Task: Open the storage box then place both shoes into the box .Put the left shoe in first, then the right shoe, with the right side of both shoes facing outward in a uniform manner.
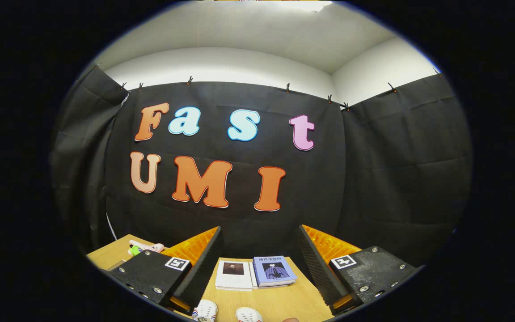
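Two shoes, white with red and blue trim, show only as toe tips at the near edge of the table (275, 302). Left one (205, 310) sits at about 7 o'clock from the gap's centre, close beside the base of the left finger. Right one (248, 315) lies at 6 o'clock, roughly mid-gap. Both low between the fingers, near their roots rather than their tips. Neither touched by a pad.

Gripper (259, 237): fingers spread wide, nothing between the tips, black ribbed pads facing each other across open space. Orange backing on both fingers; black mounts below carry small square markers.

Beyond the shoes, at 12 o'clock along the table and between the fingers: two books lying flat, side by side and touching or nearly so. White book (234, 274) on the left, blue book (274, 270) on the right, slightly overlapping the white one's edge.

At 10 o'clock, past the left finger's outer side, a small pink and green toy (143, 247) rests on the wooden top near the black cloth wall. Cannot tell what it is.

Storage box: cannot place it from this angle.
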Motion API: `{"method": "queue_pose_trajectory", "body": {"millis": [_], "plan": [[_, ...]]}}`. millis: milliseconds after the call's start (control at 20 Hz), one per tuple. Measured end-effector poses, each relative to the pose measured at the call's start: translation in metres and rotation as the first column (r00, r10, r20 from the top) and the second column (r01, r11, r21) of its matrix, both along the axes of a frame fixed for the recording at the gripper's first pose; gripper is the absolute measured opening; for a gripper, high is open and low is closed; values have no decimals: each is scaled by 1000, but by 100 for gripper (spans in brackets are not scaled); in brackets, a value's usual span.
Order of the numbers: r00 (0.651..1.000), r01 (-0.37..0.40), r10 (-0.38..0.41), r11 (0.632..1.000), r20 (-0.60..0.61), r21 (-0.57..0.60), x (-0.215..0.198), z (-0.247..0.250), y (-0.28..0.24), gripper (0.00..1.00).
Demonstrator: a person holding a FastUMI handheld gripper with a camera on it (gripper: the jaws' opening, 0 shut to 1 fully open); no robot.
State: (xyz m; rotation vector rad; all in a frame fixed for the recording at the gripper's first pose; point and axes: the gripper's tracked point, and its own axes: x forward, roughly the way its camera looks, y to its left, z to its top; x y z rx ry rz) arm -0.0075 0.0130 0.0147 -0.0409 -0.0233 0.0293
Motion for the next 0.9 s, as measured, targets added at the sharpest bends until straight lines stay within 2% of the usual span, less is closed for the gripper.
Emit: {"method": "queue_pose_trajectory", "body": {"millis": [550,750,900], "plan": [[998,-42,42,999,-53,1,-1,-24,15,99],[972,-196,205,977,-116,84,-12,-58,59,99],[941,-252,276,957,-197,142,-19,-100,73,99]]}}
